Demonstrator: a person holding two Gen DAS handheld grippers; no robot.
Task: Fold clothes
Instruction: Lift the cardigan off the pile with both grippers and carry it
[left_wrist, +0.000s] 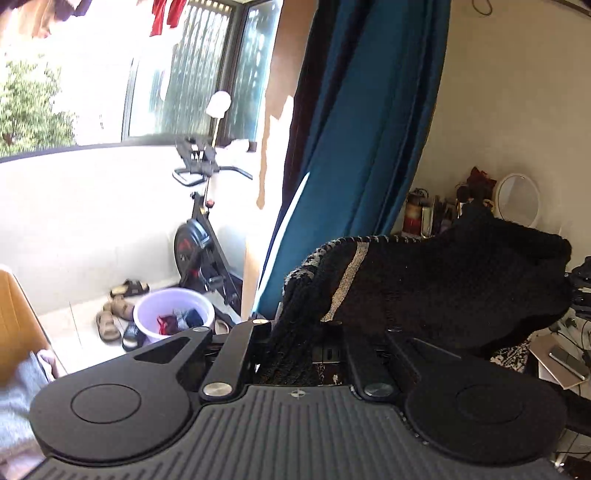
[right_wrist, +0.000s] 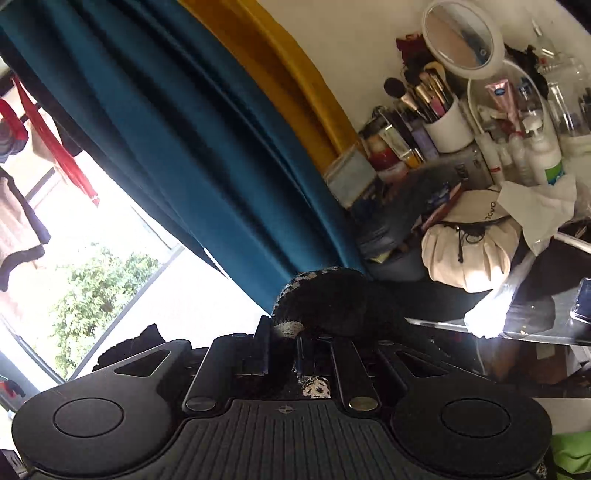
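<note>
Each claw, left (left_wrist: 295, 332) and right (right_wrist: 295, 332), pinches the black knit garment (left_wrist: 443, 288), which hides their fingertips.

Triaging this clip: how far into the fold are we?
Early. Done: no finished fold in view. In hand: left gripper and right gripper both shut on the black knit garment, held up in the air, bunched. Left: lay it flat and fold it.

No legible text on anything.
</note>
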